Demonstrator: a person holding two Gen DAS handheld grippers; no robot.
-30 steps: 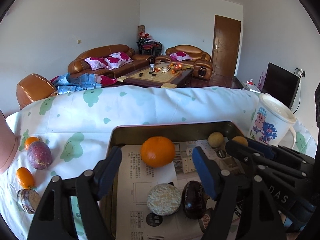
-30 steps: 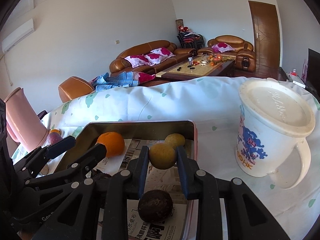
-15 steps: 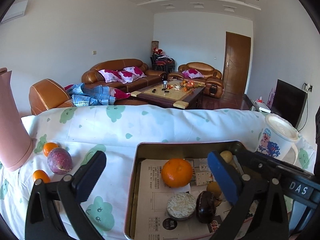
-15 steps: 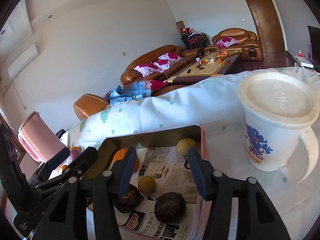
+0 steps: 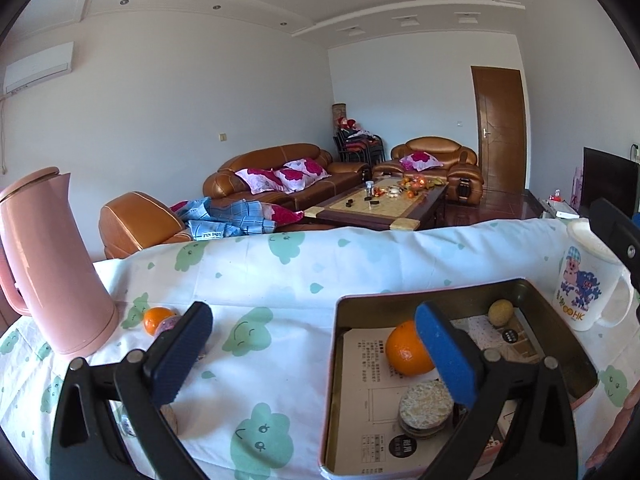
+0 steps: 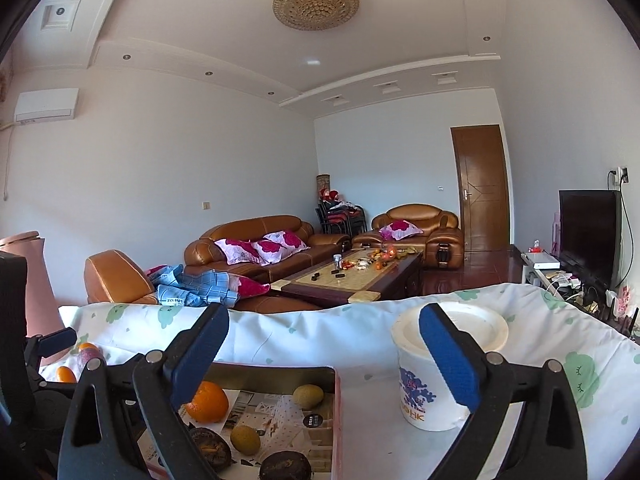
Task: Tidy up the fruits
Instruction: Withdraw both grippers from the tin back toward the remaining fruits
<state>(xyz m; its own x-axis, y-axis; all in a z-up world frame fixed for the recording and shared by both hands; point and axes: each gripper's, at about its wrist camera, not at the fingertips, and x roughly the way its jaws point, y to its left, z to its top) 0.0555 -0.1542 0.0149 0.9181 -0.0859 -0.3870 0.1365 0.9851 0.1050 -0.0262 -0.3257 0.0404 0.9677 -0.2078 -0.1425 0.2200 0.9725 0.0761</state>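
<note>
A metal tray [image 5: 560, 308] lined with paper holds an orange [image 5: 404, 350], a small yellow fruit [image 5: 501, 312] and a halved fruit with pale flesh [image 5: 426, 402]. The right wrist view shows the tray [image 6: 336, 408] with the orange [image 6: 209, 401], two yellow fruits [image 6: 308, 395] and dark fruits [image 6: 285, 466]. My left gripper [image 5: 316, 354] is open and empty, raised over the tray's left edge. My right gripper [image 6: 324, 352] is open and empty above the tray's right side. A small orange [image 5: 157, 319] and a purple fruit [image 5: 170, 324] lie on the cloth at left.
A pink jug [image 5: 52, 264] stands at the left of the table. A white lidded mug [image 5: 584, 280] stands right of the tray; it also shows in the right wrist view [image 6: 436, 372]. The table has a white cloth with green clouds [image 5: 280, 280]. Sofas stand beyond.
My right gripper let go of the yellow fruit into the tray, opened and rose. My left gripper opened wider, lifted and shifted left. Both cameras now look higher.
</note>
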